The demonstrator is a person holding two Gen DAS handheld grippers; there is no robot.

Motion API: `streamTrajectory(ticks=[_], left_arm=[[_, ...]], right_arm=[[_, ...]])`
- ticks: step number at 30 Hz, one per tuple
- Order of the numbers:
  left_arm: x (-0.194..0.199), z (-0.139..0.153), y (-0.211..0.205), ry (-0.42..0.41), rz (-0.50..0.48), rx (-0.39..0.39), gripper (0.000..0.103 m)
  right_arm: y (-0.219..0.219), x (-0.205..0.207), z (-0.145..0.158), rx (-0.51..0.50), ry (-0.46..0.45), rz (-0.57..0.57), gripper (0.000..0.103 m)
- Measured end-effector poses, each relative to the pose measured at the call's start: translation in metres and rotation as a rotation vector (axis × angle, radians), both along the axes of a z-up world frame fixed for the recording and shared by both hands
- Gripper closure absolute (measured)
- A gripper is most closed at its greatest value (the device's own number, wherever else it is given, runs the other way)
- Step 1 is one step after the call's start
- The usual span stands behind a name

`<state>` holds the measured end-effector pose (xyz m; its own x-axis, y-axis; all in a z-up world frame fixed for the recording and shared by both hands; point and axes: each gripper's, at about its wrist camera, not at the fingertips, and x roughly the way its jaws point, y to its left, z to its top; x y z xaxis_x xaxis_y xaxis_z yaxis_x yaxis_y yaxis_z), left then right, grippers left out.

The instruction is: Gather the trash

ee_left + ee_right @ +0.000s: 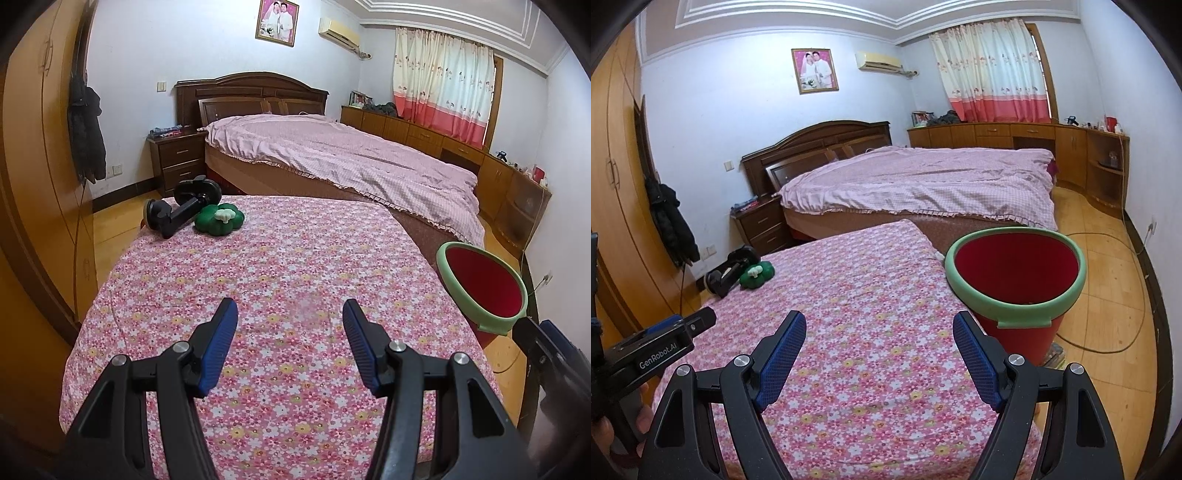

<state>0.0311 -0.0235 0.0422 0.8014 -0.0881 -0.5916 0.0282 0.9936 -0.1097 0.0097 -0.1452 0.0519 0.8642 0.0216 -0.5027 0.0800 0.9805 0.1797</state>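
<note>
Only the right wrist view looks down into the red bucket (1015, 273), round with a pale green rim, standing beside the floral cloth (857, 295)'s right edge. On that cloth's far left corner lie a green plush (215, 218) and black holder (181, 210), well beyond the left gripper (290, 321) and right gripper (879, 332), both 2-fingered, parted, empty

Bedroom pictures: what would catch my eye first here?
Probably the red bucket with its green rim, standing beside the flowered bedspread at its right edge. Next, the green plush toy and black gadget lying together at the spread's far left corner. Both grippers, left and right, hang open and empty above it.
</note>
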Motion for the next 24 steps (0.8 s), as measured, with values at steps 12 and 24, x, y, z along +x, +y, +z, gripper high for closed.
streamTrajectory(ticks=[12,24], left_arm=[[-0.0019,0.0010,0.0008,-0.009,0.000,-0.005,0.044],[-0.0017,0.0011,0.0012,-0.009,0.001,-0.005,0.044]], right_arm=[[0.0013,-0.0005,0.0004,-0.002,-0.001,0.002,0.020],[0.0011,-0.0003,0.0002,-0.002,-0.001,0.001,0.020]])
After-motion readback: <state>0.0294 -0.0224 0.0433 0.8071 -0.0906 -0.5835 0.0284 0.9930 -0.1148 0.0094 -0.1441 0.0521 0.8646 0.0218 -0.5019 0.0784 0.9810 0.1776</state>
